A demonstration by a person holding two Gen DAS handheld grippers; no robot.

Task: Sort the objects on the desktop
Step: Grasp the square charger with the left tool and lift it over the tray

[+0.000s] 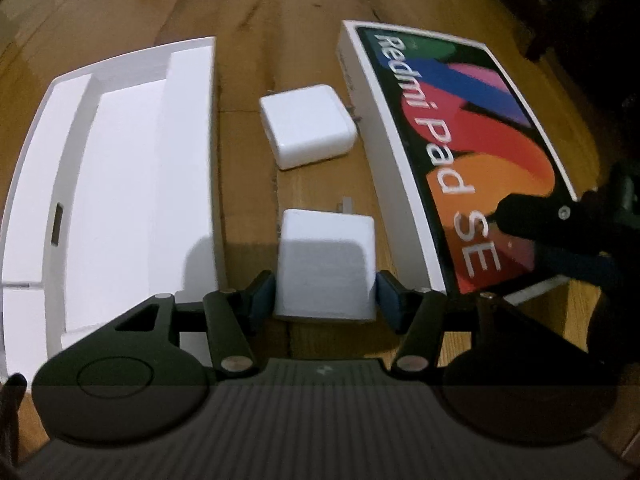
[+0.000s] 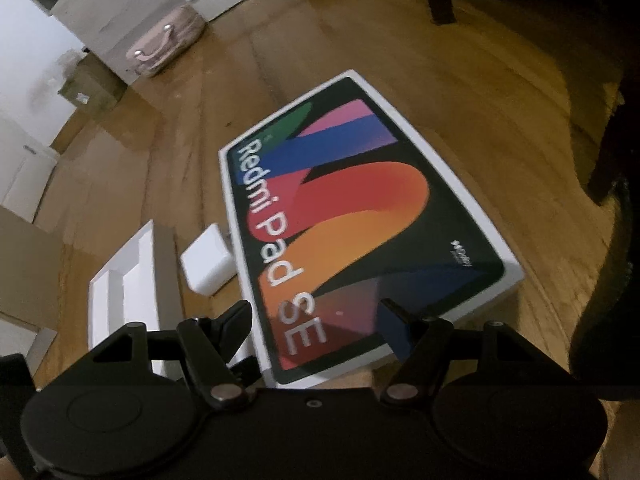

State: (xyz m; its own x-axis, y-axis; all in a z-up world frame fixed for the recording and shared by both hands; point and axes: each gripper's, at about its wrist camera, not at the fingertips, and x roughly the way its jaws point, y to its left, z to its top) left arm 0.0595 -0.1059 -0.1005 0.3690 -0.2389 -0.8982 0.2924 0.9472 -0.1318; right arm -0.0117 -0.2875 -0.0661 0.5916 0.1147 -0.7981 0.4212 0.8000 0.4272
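In the left wrist view, the left tool (image 1: 326,294) sits at the lower centre of the frame, clamped on a white charger block (image 1: 326,264): each blue pad (image 1: 386,300) presses a side of the block, which stands between the two black fingers with a metal prong poking from its upper edge. The tool points steeply down at the wooden table (image 1: 280,8). Just above the held block, apart from it, a second white charger (image 1: 306,126) lies flat on the wood with its prongs toward the right. At the left of the frame lies an open white box tray (image 1: 120,184) with long, shallow compartments; its right wall runs close beside the left finger. At the right lies a Redmi Pad SE box lid (image 1: 452,148), printed with coloured petals, and the dark tip of the right tool (image 1: 532,220) reaches over the lid's lower right corner. In the right wrist view, the right tool (image 2: 316,328) occupies the lower centre with its fingers apart and nothing gripped; both fingertips hang over the near end of the box lid (image 2: 360,220), whether touching it cannot be told. The flat charger (image 2: 208,264) lies just left of the lid, and the tray (image 2: 120,292) lies at the lower left. A pinkish bag (image 2: 168,44) rests at the upper left.
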